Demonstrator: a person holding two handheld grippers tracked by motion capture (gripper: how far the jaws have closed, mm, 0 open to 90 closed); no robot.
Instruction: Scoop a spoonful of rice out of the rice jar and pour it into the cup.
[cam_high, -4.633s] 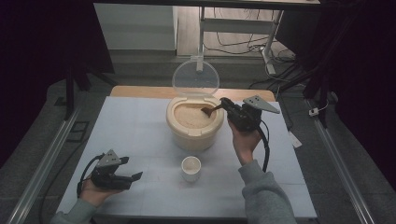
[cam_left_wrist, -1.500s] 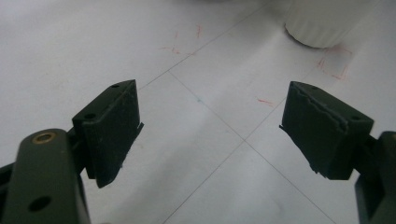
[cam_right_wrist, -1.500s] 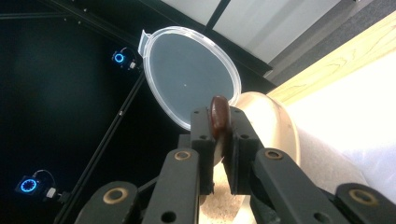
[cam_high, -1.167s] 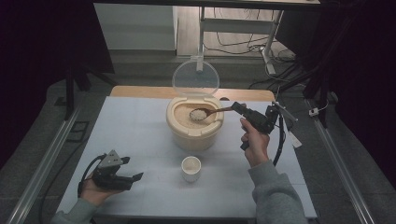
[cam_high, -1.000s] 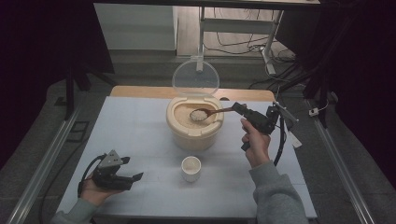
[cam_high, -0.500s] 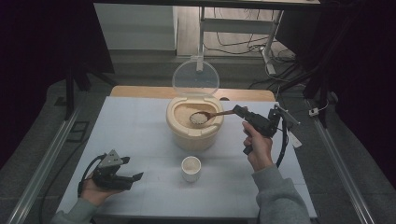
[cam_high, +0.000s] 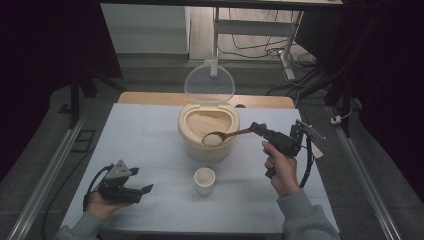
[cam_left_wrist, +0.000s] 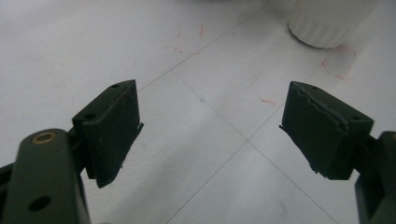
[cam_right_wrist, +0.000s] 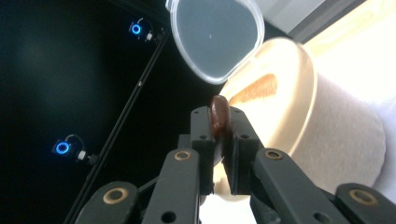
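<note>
A cream rice bin (cam_high: 208, 131) with its clear lid (cam_high: 209, 83) flipped up stands mid-table, rice inside. My right gripper (cam_high: 257, 129) is shut on the handle of a brown wooden spoon (cam_high: 225, 136), whose bowl carries a heap of rice over the bin's front rim. In the right gripper view the spoon handle's end (cam_right_wrist: 219, 116) sits pinched between the jaws of the right gripper (cam_right_wrist: 218, 122), with the bin (cam_right_wrist: 299, 140) and lid (cam_right_wrist: 215, 32) beyond. A small white cup (cam_high: 204, 180) stands in front of the bin. My left gripper (cam_high: 145, 190) rests open at the table's front left, its open jaws (cam_left_wrist: 210, 135) over bare table.
The white table top (cam_high: 150, 150) has faint grid lines and red marks. The cup's ribbed base (cam_left_wrist: 327, 23) shows at the top right of the left gripper view. A metal frame and cables stand behind the table; dark floor and rails flank it.
The right hand has drawn the loaded spoon back toward the bin's front rim and slightly down. The left hand and gripper have stayed put.
</note>
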